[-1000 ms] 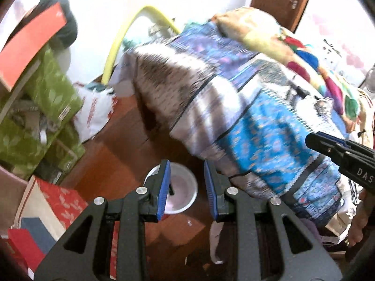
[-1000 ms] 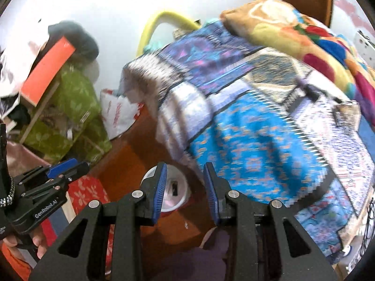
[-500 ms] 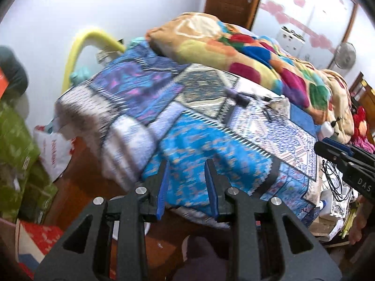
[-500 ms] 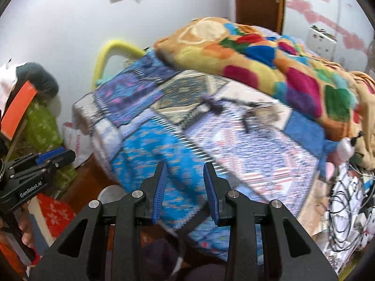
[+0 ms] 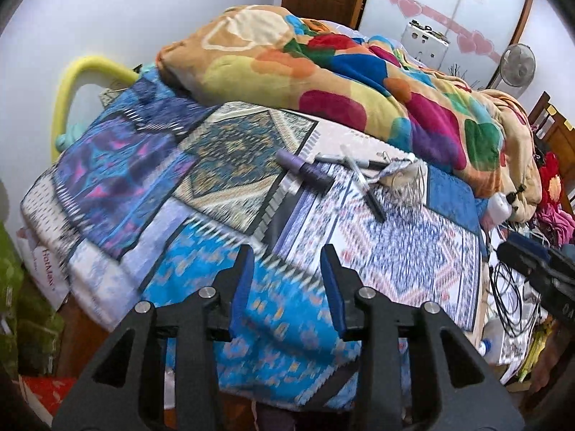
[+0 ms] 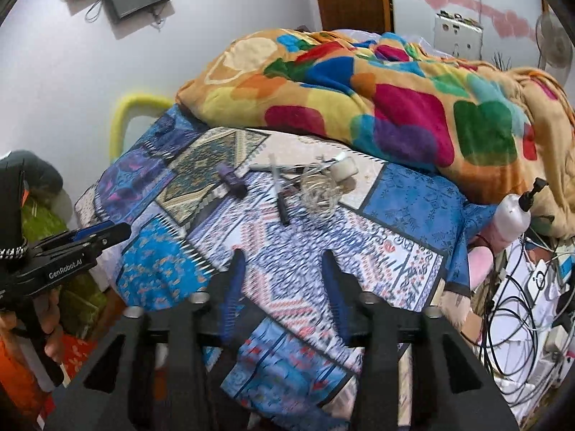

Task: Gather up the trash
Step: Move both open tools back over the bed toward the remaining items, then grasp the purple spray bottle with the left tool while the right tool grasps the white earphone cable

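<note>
Through the left wrist, we are holding our left gripper point(image 5: 285, 287) over the patchwork bedspread point(image 5: 377, 251), jaws just opening, spread, empty; a crumpled clear wrapper point(image 5: 399, 179) is lying beyond, beside pens point(image 5: 363, 186) and a purple tube point(image 5: 305, 168).

Through the right wrist, we are holding our right gripper point(image 6: 282, 287) likewise spread, just opening, nothing between; the wrapper point(image 6: 318, 194) is lying ahead mid-bed.

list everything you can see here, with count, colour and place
bedspread: one, blue patchwork, over the bed
blanket: one, orange with coloured patches, heaped at the bed's far side
purple tube: one, on the bedspread
pens: at least two, beside the tube
crumpled wrapper: one, clear, by the pens
pump bottle: one, pink, at the bed's right edge
cables: tangle, black, right of the bed
left tongs: open, empty, jaws just widened
right tongs: open, empty, jaws just widened
</note>
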`<state>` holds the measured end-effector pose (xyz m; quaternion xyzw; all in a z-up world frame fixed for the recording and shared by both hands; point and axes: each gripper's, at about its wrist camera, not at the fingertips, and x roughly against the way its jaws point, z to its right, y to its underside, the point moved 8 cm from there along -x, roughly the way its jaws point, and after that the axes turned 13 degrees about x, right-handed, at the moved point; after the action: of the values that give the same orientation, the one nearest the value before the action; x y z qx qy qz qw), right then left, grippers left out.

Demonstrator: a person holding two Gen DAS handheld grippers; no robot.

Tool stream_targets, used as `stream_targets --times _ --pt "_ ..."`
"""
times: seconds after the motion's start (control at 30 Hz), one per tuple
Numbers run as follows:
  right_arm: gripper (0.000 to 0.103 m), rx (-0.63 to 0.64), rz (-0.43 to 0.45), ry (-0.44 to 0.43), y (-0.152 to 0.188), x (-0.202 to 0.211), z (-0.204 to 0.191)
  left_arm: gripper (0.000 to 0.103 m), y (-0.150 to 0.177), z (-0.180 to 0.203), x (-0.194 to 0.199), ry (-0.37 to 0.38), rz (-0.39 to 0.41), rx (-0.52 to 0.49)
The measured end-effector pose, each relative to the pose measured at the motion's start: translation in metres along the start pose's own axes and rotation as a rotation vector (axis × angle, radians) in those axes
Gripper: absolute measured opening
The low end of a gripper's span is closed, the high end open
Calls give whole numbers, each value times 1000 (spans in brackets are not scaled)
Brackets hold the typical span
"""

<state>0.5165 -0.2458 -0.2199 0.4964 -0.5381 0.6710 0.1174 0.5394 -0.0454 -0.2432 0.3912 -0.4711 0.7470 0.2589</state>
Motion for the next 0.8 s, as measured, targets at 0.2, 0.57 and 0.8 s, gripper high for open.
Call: stream_targets --times 0.2,0.57,0.8 --pt "65 -70 6 -7 -11 -38 31 63 -33 18 -52 -17 9 50" --pt "65 -232 -29 -130 -29 -123 46 63 -58 28 -150 -68 -44 113" --pt "43 -244 -88 -127 -18 -149 44 48 -56 22 -167 -75 -13 149"
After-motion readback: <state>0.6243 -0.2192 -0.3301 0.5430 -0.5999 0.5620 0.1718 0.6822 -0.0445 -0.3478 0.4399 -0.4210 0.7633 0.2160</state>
